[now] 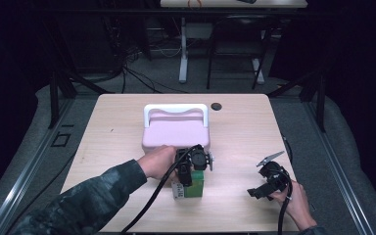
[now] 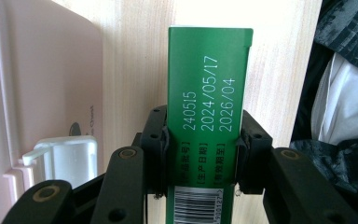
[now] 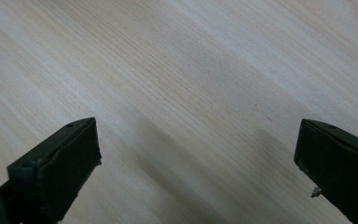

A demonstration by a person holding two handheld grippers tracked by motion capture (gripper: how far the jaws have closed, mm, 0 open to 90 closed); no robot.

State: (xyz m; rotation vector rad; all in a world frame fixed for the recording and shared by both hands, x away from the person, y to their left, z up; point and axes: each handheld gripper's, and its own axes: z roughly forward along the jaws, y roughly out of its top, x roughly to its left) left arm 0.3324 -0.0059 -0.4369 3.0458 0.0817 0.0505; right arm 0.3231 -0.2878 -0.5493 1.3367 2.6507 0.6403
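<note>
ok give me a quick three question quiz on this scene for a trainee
1. True or false: the left gripper has its pads against the two sides of the green box.
2. What lies between the jaws of the right gripper?
A. a white handle
B. bare wooden table
C. a barcode label
3. Fill in: in the high view, the pink case with the white handle sits on the table just ____ the green box, on its far side.

Key
1. True: both pads press the box's sides in the left gripper view.
2. B: the jaws stand wide apart over bare wood.
3. Behind
</note>
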